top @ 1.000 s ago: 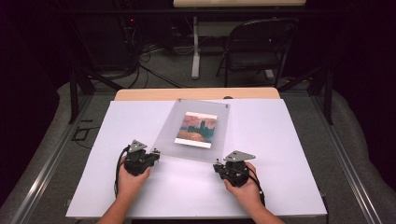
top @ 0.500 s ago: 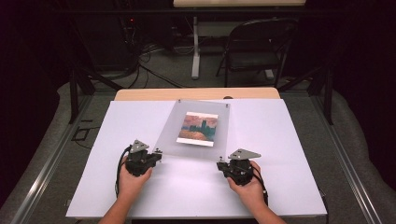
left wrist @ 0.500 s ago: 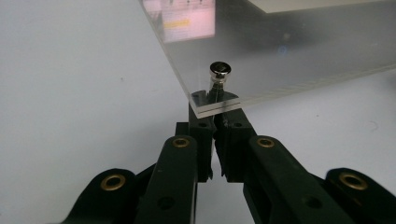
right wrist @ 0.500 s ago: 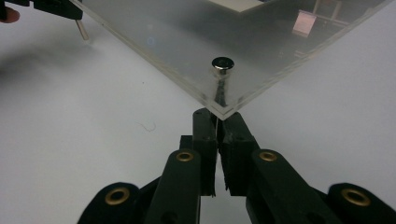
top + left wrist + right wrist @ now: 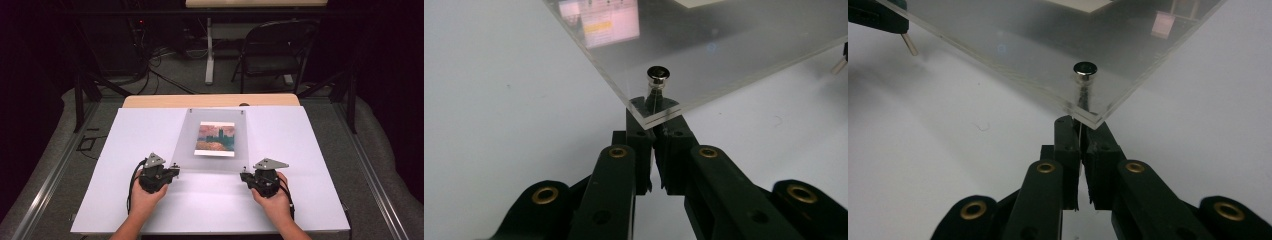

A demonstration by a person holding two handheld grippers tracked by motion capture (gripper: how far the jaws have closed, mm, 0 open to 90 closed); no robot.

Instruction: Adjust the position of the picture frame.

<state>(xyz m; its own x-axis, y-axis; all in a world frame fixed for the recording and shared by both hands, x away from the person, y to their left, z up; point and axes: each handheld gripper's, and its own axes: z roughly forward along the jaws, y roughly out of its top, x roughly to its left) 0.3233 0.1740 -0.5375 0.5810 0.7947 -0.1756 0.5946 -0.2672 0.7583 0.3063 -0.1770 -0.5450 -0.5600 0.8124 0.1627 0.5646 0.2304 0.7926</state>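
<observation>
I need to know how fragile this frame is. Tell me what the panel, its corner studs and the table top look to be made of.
Panel: clear acrylic or glass, glossy; the table shows through it, it mirrors a screen, and its cut edge looks layered.
Studs: polished metal, going by the bright silver shine.
Table top: matte white, no glare; possibly laminate or board, can't tell which.

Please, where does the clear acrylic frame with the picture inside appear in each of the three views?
High view: the clear acrylic frame lies mid-table, on the white board.
Left gripper view: its near corner sits top centre, just above the jaw tips.
Right gripper view: another near corner, top centre.
Shared landmark: the metal corner stud.
</observation>
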